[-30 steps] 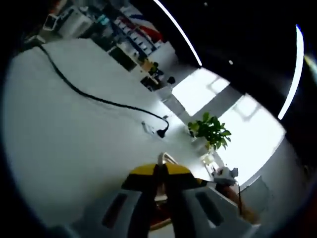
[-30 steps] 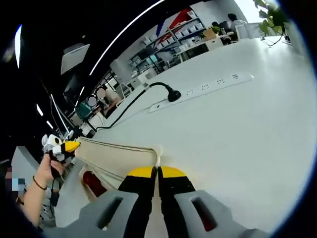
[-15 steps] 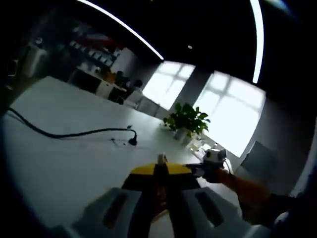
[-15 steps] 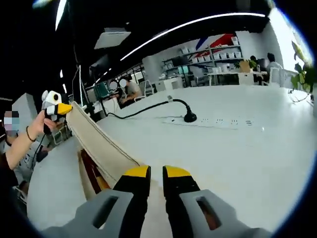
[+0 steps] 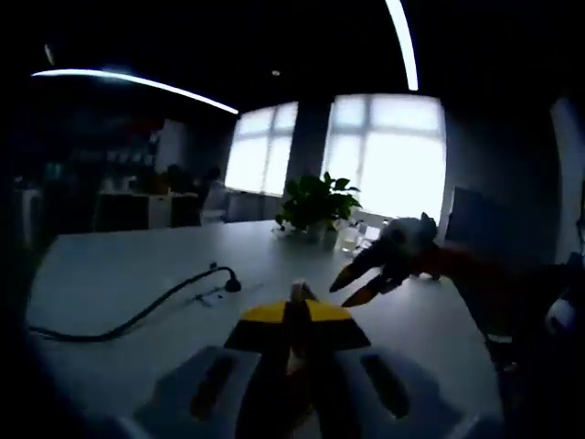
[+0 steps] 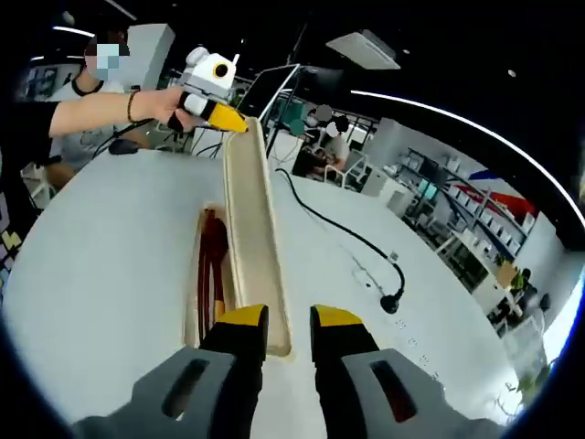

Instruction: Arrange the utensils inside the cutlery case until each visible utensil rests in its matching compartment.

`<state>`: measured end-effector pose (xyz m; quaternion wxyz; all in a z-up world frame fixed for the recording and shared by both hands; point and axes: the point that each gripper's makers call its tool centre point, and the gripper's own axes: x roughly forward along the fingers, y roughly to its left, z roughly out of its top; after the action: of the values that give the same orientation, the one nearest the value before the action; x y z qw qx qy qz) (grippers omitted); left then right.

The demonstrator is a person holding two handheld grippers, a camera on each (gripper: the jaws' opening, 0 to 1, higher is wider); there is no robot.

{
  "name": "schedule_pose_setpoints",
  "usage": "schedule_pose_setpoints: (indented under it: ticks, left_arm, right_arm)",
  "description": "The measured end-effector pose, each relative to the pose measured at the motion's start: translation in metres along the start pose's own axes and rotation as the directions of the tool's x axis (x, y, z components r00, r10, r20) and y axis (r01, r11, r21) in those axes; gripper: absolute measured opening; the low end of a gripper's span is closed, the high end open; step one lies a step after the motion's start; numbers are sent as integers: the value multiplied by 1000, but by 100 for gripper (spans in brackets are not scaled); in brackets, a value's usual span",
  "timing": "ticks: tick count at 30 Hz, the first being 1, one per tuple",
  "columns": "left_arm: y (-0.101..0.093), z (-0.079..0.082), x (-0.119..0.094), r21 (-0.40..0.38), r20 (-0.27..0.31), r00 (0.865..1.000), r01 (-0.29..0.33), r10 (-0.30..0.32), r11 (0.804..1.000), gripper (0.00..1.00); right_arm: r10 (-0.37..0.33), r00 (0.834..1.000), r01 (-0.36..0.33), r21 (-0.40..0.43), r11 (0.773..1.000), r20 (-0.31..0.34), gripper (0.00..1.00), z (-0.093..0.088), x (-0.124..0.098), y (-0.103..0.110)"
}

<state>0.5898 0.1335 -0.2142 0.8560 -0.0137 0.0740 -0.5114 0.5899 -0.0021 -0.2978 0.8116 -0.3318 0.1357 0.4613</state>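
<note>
Jaws of my right hand-held gripper (image 6: 288, 320) are standing a narrow gap apart and gripping nothing. A second ago they were pinched shut on a pale edge, so I am reading this as a release: the right side is letting go of the cutlery case (image 6: 194, 297) and is now free to work.

Just beyond its tips, the case is lying lengthwise on the white worktop (image 6: 101, 256), running straight away from me. What I take for its pale lid (image 6: 251, 229) is standing up on edge along the right of the open tray, its near end just ahead of the right gripper's left jaw. Dark red utensils (image 6: 216, 265) are lying in the tray, left of the lid; I cannot tell which compartment each is occupying.

At the far end, my left hand-held gripper (image 6: 228, 119) is clamping the top corner of the lid and keeping it raised, and in its own view a thin pale edge is showing between its closed tips.

Further right, a black cable (image 6: 347, 238) is trailing across the worktop.

Sorting is not yet starting, as I judge it. With the lid held, the right gripper should be reaching for the utensils next.
</note>
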Motion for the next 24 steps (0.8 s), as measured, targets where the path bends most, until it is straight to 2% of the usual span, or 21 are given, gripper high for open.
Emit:
schedule_pose_setpoints:
  ticks: [1,2,4,6,7,9,12,18,20,21,22,23,24]
  left_arm:
    - [-8,4,0,45,17,999,42,-43,998,4]
    - [-12,6,0,80,28,998,57,-60,995,4]
    - [-12,5,0,123,14,999,35,-37,992,4]
    - [-17,6,-1,139,15,998,59,-61,989,4]
    - [-17,6,-1,182,3,998,57,-58,982,4]
    - [-17,7,-2,220,-3,999,53,-54,974,4]
    - [-20,8,-4,257,11,998,58,-63,965,4]
    - [-25,16,-8,352,51,997,29,-50,936,5]
    - [-23,17,-7,346,62,998,10,-33,938,8]
    - [-21,17,-8,321,66,998,-3,-19,947,9]
    - [-17,15,-8,250,69,998,-23,6,968,10]
    - [-17,14,-8,219,72,997,-23,7,975,12]
    - [-16,13,-10,86,76,997,-13,6,996,14]
  right_arm:
    - [6,1000,-6,-18,1000,5,22,3,3,1]
    - [0,1000,1,-36,999,16,22,6,6,-3]
    - [17,999,-16,-33,999,30,21,11,11,-1]
    - [54,997,-53,-18,998,50,20,15,18,7]
    - [65,997,-64,-28,998,48,19,13,21,6]
    - [84,996,-83,-58,995,29,19,8,26,12]
    - [74,997,-72,-96,993,12,21,1,32,14]
    - [61,997,-55,-104,993,53,8,5,32,7]
    - [42,999,-39,-112,993,23,4,6,29,5]
    - [5,1000,-5,-116,993,4,3,6,27,0]
    - [-10,1000,8,-114,993,-14,3,8,23,-1]
    - [-2,1000,0,-111,994,-12,3,9,21,1]
    - [-11,1000,8,-113,994,-26,3,10,18,4]
